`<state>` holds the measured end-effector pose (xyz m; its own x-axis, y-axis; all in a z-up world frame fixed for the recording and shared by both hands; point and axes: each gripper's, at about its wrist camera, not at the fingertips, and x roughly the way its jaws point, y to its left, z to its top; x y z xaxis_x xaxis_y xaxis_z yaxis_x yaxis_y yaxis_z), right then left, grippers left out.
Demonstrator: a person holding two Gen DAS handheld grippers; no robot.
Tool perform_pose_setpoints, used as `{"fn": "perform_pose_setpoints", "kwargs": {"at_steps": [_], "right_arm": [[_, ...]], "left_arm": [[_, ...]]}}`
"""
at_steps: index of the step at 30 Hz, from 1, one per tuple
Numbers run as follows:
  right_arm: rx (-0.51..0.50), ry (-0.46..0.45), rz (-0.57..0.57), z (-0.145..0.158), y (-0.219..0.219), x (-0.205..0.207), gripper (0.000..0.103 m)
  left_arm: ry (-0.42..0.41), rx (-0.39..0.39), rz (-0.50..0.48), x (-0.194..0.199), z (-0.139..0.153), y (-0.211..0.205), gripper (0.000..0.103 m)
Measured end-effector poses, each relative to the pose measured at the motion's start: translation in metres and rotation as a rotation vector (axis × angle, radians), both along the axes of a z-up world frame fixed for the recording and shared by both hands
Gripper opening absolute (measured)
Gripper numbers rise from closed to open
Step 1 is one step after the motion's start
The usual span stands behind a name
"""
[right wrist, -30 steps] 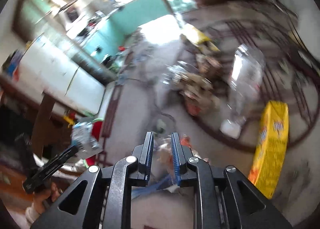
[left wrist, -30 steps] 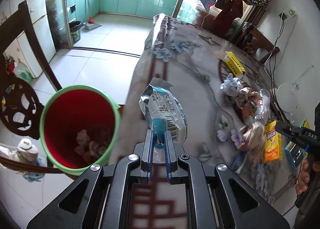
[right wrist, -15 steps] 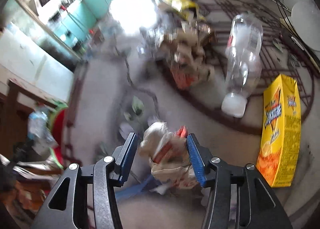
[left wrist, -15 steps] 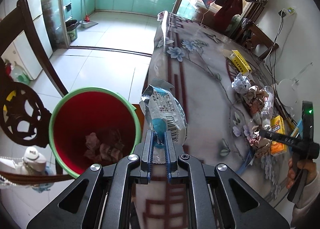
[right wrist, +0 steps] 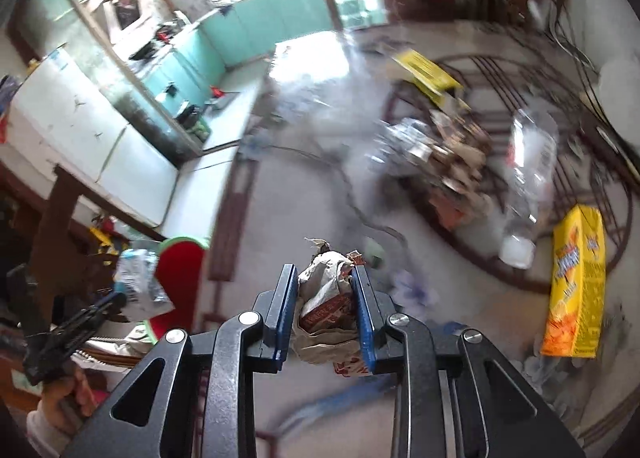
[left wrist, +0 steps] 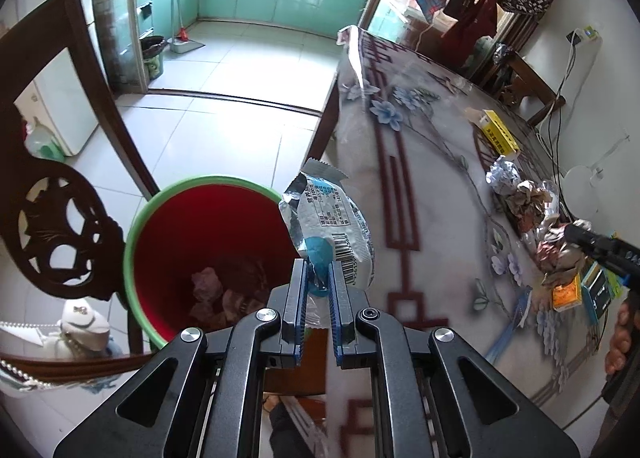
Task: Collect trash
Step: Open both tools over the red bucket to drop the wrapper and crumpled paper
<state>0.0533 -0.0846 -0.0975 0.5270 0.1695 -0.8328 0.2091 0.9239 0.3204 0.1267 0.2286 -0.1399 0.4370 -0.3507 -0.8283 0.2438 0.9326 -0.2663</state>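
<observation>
My left gripper (left wrist: 318,278) is shut on a silver and blue snack wrapper (left wrist: 332,226), held at the right rim of a red bin with a green rim (left wrist: 168,194) that holds crumpled paper (left wrist: 224,290). My right gripper (right wrist: 325,278) is shut on a crumpled paper wrapper (right wrist: 326,298), lifted above the table (right wrist: 280,242). The bin also shows in the right wrist view (right wrist: 180,274), far to the left. The right gripper shows at the right edge of the left wrist view (left wrist: 592,242).
A trash pile (left wrist: 528,198), a clear plastic bottle (right wrist: 528,178), a yellow carton (right wrist: 576,278) and a yellow box (left wrist: 496,134) lie on the flowered table (left wrist: 420,178). A dark wooden chair (left wrist: 60,218) stands beside the bin.
My left gripper has carried the snack wrapper left, closer over the bin. My right gripper has shut on the crumpled paper wrapper and lifted it off the table.
</observation>
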Motion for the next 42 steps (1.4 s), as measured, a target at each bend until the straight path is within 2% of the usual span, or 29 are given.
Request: {"fn": "perform_pose_setpoints", "kwargs": {"at_steps": [8,17,23,37,38,39,40,42], "right_arm": [[0.036,-0.048,0.153,0.016,0.063,0.024,0.025],[0.131,-0.043,0.348,0.003,0.147,0.053,0.025],[0.151,-0.037,0.43,-0.008,0.186,0.065,0.025],[0.165,-0.032,0.472,-0.019,0.202,0.077,0.025],[0.168,-0.034,0.468,-0.019,0.202,0.078,0.027],[0.173,-0.032,0.462,-0.02,0.201,0.078,0.03],[0.184,-0.027,0.456,-0.022,0.2,0.08,0.038],[0.196,-0.023,0.444,-0.022,0.199,0.081,0.042]], "left_arm": [[0.008,0.009,0.072,-0.003,-0.006,0.032,0.01],[0.028,0.03,0.177,-0.011,-0.016,0.071,0.01],[0.03,0.048,0.217,-0.013,-0.019,0.087,0.01],[0.022,0.059,0.233,-0.003,-0.02,0.098,0.01],[0.022,0.062,0.234,-0.002,-0.02,0.098,0.011],[0.021,0.066,0.239,-0.001,-0.02,0.098,0.016],[0.017,0.067,0.245,-0.001,-0.019,0.098,0.022],[-0.002,0.06,0.261,-0.001,-0.016,0.101,0.046]]}}
